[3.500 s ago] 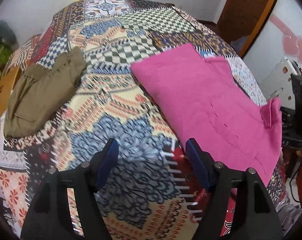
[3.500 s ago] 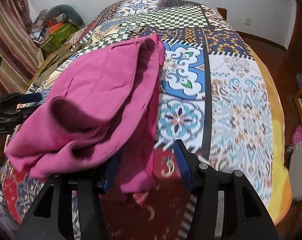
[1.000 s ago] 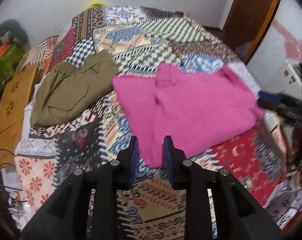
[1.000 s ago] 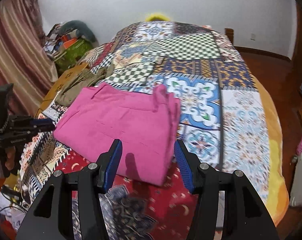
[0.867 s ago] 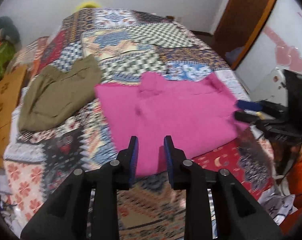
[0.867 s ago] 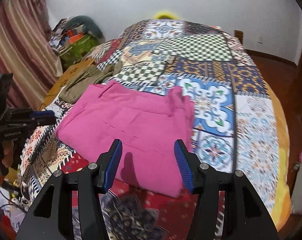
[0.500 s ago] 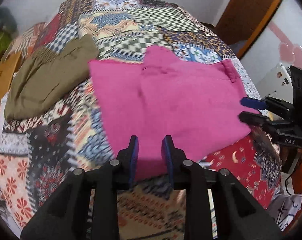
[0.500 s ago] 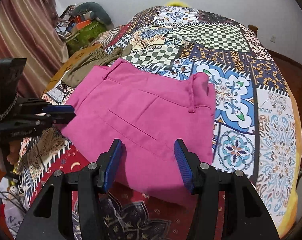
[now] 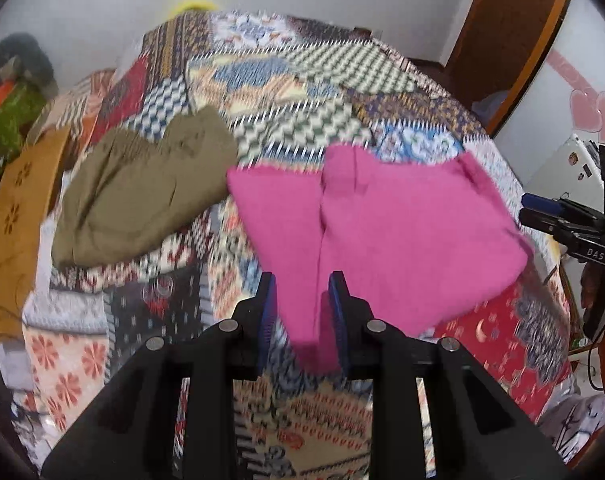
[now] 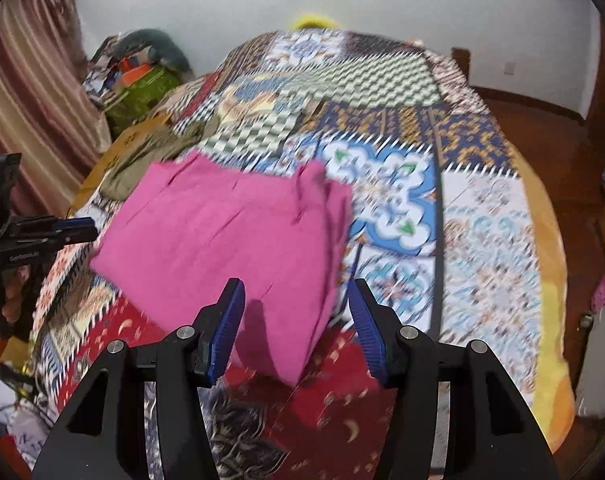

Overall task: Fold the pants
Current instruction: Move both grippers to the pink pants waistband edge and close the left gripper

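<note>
The pink pants [image 9: 394, 232] lie folded into a rough rectangle on the patchwork bedspread [image 9: 294, 80]. My left gripper [image 9: 302, 308] hovers above their near left corner with its jaws close together and nothing clearly between them. In the right wrist view the pink pants [image 10: 230, 240] lie ahead. My right gripper [image 10: 298, 316] is open and empty above their near right corner. Each gripper also shows in the other's view, the right one [image 9: 558, 216] at the right edge and the left one [image 10: 54, 228] at the left edge.
Folded olive-brown pants [image 9: 142, 188] lie to the left of the pink ones. An orange wooden board [image 9: 18, 208] and a pile of clothes [image 10: 142, 76] sit by the bed's left side. A wooden door [image 9: 510, 32] stands at the far right. The bedspread [image 10: 482, 220] extends right.
Both grippers have let go of the pink pants and pulled back and up. The left gripper's jaws have narrowed. The pants now lie folded on the bed.
</note>
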`<state>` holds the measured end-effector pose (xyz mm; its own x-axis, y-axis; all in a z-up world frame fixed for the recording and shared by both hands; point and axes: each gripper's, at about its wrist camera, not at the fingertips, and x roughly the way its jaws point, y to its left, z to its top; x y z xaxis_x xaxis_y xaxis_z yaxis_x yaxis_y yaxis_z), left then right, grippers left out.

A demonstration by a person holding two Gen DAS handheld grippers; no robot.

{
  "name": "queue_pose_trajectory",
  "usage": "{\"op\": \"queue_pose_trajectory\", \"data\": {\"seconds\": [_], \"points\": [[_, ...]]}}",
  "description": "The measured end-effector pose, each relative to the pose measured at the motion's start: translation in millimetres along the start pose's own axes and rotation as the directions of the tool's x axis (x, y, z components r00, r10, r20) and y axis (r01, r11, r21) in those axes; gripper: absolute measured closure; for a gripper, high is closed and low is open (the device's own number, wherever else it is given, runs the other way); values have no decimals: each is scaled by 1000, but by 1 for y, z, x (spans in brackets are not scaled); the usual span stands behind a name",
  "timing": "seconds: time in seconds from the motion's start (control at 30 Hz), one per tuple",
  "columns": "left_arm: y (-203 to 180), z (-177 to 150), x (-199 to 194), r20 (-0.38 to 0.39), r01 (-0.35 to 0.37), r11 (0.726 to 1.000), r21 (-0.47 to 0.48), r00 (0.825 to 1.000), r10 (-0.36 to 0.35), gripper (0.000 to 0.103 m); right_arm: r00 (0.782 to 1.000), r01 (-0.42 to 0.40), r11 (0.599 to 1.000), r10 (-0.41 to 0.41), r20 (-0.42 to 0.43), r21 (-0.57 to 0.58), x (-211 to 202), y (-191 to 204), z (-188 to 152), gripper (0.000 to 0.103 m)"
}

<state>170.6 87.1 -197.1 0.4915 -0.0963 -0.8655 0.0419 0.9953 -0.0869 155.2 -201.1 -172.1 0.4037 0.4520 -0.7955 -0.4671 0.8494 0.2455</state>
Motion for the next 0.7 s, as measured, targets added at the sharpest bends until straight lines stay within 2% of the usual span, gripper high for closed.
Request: {"op": "queue_pose_trajectory", "data": {"seconds": [0.27,0.33,0.37,0.47,0.6,0.7], "points": [[-15,49,30,14,38,999,31,999,-39,76,999,17,999,-15,37,-48,19,2,24,53],[-17,55,41,5,51,998,31,999,-51,76,999,11,998,-9,38,-59,25,2,27,57],[-18,58,47,-2,59,998,28,998,-59,76,999,14,998,-11,40,-64,28,2,29,63],[-19,64,63,-20,80,997,14,997,-80,76,999,11,998,-9,42,-60,35,-1,33,66],[-22,66,79,-43,109,994,7,993,-108,76,1000,8,998,-6,30,-60,47,-5,38,81],[-25,59,89,-56,77,996,43,996,-74,76,1000,7,997,-6,11,-76,55,-4,36,89]]}}
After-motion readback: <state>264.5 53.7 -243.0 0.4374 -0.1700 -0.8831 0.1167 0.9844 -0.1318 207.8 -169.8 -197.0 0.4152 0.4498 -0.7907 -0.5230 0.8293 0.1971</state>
